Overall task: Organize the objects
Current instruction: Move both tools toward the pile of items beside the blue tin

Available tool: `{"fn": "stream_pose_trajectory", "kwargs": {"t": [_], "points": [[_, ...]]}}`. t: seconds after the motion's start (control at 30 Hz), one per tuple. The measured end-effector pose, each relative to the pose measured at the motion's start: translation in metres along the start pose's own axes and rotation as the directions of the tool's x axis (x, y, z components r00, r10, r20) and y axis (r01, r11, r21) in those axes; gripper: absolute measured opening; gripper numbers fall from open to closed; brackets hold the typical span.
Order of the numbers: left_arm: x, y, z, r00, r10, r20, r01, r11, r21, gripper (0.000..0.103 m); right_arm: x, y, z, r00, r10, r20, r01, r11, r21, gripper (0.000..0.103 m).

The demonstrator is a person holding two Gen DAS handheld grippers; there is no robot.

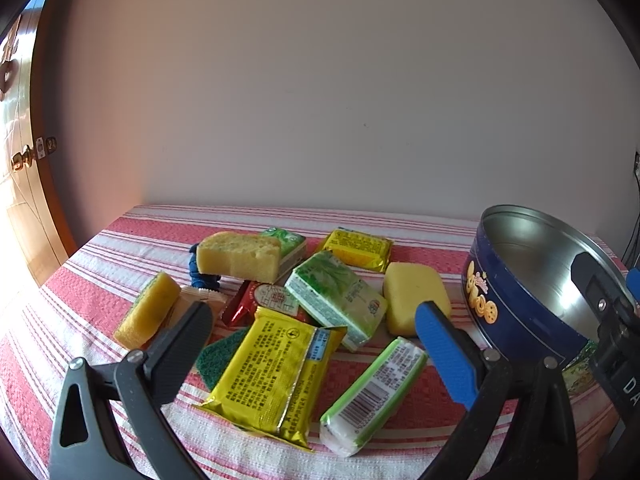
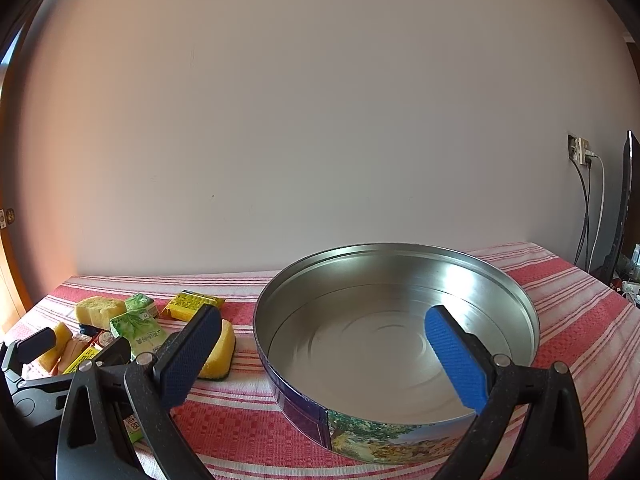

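A heap of small things lies on the red-and-white striped cloth (image 1: 100,264): a large yellow packet (image 1: 276,372), green packets (image 1: 340,296), a white-and-green bar (image 1: 376,396), yellow sponges (image 1: 414,296) and a red wrapper (image 1: 256,300). My left gripper (image 1: 316,328) hovers open just above the yellow packet, nothing between its fingers. To the right stands an empty round blue cookie tin (image 1: 516,308). My right gripper (image 2: 324,340) is open over the tin's near rim (image 2: 360,444), one finger (image 2: 456,360) over its bare metal floor. The heap (image 2: 136,328) shows at the left.
A plain wall runs behind the table. A wooden door with a brass knob (image 1: 24,160) is at far left. A wall socket with cables (image 2: 584,156) and a dark screen edge (image 2: 626,208) stand at the right. The left gripper's body (image 2: 36,364) shows beside the right one.
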State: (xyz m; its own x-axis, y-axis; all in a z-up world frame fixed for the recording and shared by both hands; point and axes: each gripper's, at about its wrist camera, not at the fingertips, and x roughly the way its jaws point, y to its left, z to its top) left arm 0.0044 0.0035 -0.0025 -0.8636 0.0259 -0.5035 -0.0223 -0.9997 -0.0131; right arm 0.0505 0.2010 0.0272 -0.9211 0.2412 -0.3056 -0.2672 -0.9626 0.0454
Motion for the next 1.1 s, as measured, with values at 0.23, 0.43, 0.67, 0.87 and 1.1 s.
{"fn": "stream_pose_trajectory", "kwargs": {"t": [0.23,0.43,0.67,0.87,1.1], "points": [[0.002,-0.002,0.001,1.0,-0.003,-0.005,0.003,1.0,0.002,0.103,0.004,0.0,-0.001,1.0,0.001,-0.01,-0.001,1.0,0.005,0.103],[0.004,-0.002,0.001,1.0,-0.004,-0.014,0.004,1.0,-0.007,0.103,0.006,0.0,-0.002,1.0,0.005,-0.022,-0.005,1.0,0.013,0.103],[0.009,0.002,0.0,0.999,-0.002,-0.043,0.0,0.999,-0.034,0.103,0.011,0.0,-0.002,0.999,0.023,-0.034,-0.022,1.0,0.017,0.103],[0.011,0.003,-0.001,0.998,0.013,-0.063,-0.015,0.999,-0.034,0.103,0.012,0.004,-0.004,0.999,0.031,-0.039,-0.031,1.0,-0.005,0.103],[0.013,0.004,-0.002,0.997,0.03,-0.077,-0.032,0.999,-0.022,0.103,0.013,0.002,-0.004,0.998,0.041,-0.053,-0.042,0.999,-0.007,0.103]]}}
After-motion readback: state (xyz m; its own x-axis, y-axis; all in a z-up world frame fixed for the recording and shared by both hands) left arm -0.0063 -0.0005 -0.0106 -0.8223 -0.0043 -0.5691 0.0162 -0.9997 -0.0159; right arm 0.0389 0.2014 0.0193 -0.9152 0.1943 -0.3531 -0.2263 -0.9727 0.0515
